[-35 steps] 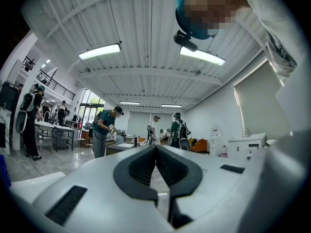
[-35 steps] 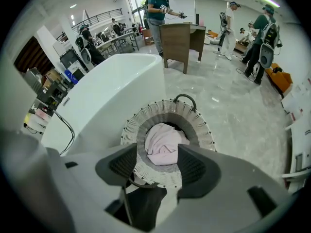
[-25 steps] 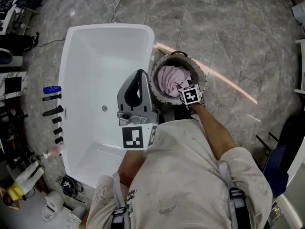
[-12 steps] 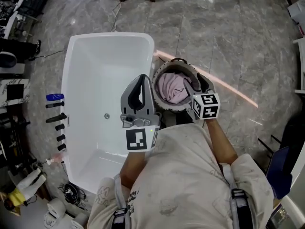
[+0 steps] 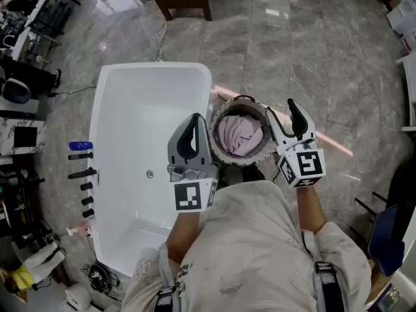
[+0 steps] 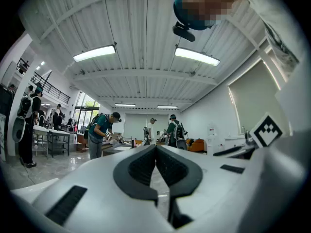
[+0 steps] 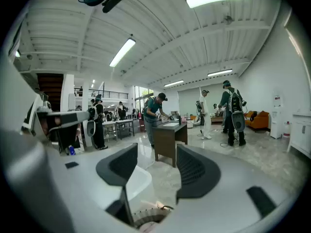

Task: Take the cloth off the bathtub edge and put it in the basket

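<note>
- Pale pink crumpled cloth (image 5: 239, 135): lies bunched inside the basket; judged light, soft and limp, not fragile; best pinched at a raised fold on top.
- Round woven basket with pale rim (image 5: 242, 101): stands on the floor just beside the tub.
- Right gripper (image 5: 283, 113): over the basket's right side, jaws apart, nothing between them.
- Left gripper (image 5: 193, 118): jaws pressed together, empty, near the tub rim.
- White oblong bathtub (image 5: 143, 109): no cloth on its visible edge.

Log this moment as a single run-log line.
cloth: in basket | left gripper: shut, empty | right gripper: open, empty, right of basket in head view | task: cloth delivered
</note>
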Demonstrator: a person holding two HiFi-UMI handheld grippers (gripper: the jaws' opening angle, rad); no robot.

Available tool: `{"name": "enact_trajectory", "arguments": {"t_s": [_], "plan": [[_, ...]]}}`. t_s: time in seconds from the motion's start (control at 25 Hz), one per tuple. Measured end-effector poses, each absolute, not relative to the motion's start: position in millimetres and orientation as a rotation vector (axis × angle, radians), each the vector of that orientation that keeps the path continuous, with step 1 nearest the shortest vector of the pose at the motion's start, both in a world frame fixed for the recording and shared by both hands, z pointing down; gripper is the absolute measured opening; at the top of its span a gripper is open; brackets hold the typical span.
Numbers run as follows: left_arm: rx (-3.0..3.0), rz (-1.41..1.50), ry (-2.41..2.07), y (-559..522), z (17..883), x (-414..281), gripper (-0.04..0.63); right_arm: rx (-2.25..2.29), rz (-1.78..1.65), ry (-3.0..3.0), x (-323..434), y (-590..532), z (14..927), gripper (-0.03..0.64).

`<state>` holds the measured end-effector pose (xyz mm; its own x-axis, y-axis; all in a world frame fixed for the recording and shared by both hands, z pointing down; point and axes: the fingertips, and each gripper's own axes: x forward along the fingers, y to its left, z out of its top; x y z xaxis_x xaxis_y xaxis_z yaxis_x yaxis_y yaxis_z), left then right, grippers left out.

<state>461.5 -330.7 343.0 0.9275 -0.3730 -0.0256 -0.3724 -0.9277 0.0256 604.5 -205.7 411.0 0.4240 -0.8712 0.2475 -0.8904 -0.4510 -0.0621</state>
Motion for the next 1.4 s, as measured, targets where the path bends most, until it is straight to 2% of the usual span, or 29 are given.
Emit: {"name": "enact_trajectory", "arguments": {"t_s": [0.52, 0.88, 1.0, 1.08, 1.16, 1.4], "plan": [[3.108, -0.063, -0.655, -345.3, 316.3, 454.7, 0.003, 2.713, -0.049, -1.524, 612.6, -183.2, 309.4, 0.213], [3.114, -0.071, -0.662, -351.4, 309.0, 451.0, 0.003, 2.771, -0.083, -1.508, 616.7, -181.0, 297.8, 0.189], [3.112, -0.065, -0.667, -353.0, 307.3, 450.3, 0.003, 2.813, -0.09, -1.481, 620.0, -176.8, 294.9, 0.138], [3.115, -0.071, -0.665, -352.1, 305.9, 450.4, 0.003, 2.857, -0.108, -1.425, 623.6, -170.2, 293.3, 0.04], [3.116, -0.064, -0.662, -350.9, 307.0, 450.1, 0.003, 2.872, -0.123, -1.404, 624.3, -166.9, 292.0, 0.004], [3.133, -0.083, -0.641, -349.7, 301.1, 452.9, 0.003, 2.842, -0.133, -1.394, 624.0, -172.4, 289.7, -0.011]]}}
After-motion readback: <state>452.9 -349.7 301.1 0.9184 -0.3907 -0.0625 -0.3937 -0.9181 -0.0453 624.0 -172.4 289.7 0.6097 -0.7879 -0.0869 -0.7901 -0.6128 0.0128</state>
